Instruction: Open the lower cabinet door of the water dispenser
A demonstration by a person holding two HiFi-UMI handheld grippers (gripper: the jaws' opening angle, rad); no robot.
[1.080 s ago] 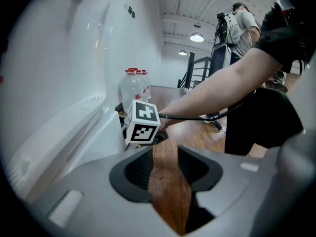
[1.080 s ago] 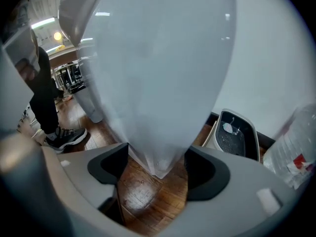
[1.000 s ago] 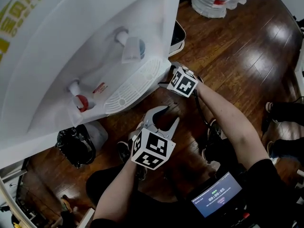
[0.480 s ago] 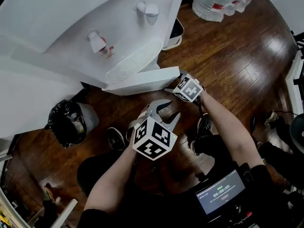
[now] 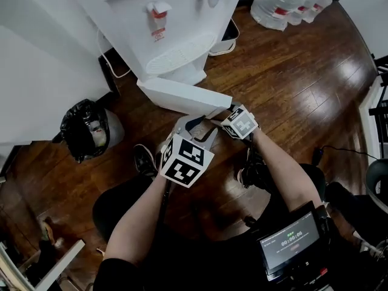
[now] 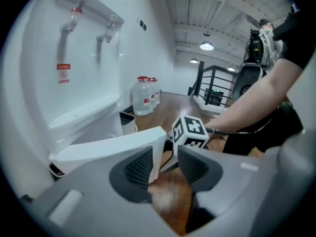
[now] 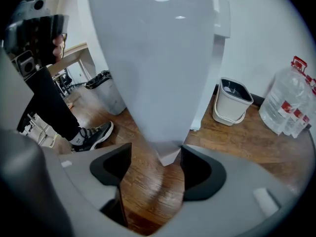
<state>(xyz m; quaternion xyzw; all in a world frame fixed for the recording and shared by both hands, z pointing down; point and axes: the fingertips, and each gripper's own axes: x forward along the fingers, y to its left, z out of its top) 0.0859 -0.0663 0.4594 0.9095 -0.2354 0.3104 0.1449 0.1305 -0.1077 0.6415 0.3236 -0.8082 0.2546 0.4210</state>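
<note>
The white water dispenser (image 5: 173, 38) stands at the top of the head view. Its lower cabinet door (image 5: 182, 96) is swung out over the wood floor. My right gripper (image 5: 219, 116) is at the door's free edge. In the right gripper view the door's lower corner (image 7: 165, 132) lies between the jaws of that gripper (image 7: 155, 164). They are closing, with a gap left on one side. My left gripper (image 5: 197, 128) is open just in front of the door. In the left gripper view the door's end (image 6: 155, 139) sits by the left pad of my left gripper (image 6: 165, 164).
A black-bagged bin (image 5: 85, 129) stands left of the dispenser. A small white bin (image 5: 225, 38) and several water bottles (image 5: 291, 2) are to its right. My shoes (image 5: 143, 159) are on the floor under the grippers. A screen (image 5: 291, 241) hangs at my waist.
The cabinet door has swung out from the dispenser. My right gripper moved along with its free edge, and my left gripper moved up toward the door.
</note>
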